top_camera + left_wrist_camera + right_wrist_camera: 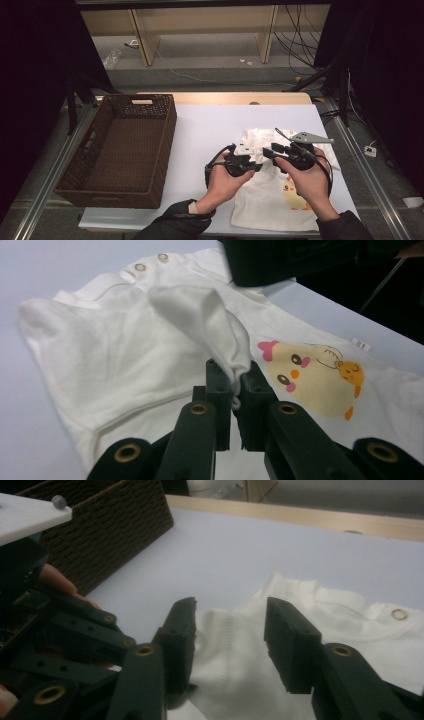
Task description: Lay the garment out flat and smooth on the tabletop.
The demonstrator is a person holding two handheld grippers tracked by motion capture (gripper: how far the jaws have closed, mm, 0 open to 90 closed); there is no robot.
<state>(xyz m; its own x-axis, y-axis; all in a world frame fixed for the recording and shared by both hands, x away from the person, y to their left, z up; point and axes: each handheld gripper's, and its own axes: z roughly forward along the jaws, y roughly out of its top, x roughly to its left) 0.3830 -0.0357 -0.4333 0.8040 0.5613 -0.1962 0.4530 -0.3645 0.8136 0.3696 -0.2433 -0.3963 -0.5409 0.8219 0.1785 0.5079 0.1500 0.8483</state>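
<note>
Two grippers meet over the white baby shirt [280,185] right of the wicker basket [125,150]: a fold, perhaps the sleeve, is pinched by the left gripper [234,385], the right gripper [230,630] is parted, so folding across comes next.

One white shirt [280,192], one wicker basket [120,150], two tools: left [256,167], right [267,151].

Right tool [230,640] open over white garment [320,645]

Jaws apart w/ a ribbed bit of the garment between them, pads not pressing on it. Snap stud [399,614] at right. Left tool [60,645] at near left, fingertip on it; woven basket [115,535] behind, on pale table [250,550].
</note>
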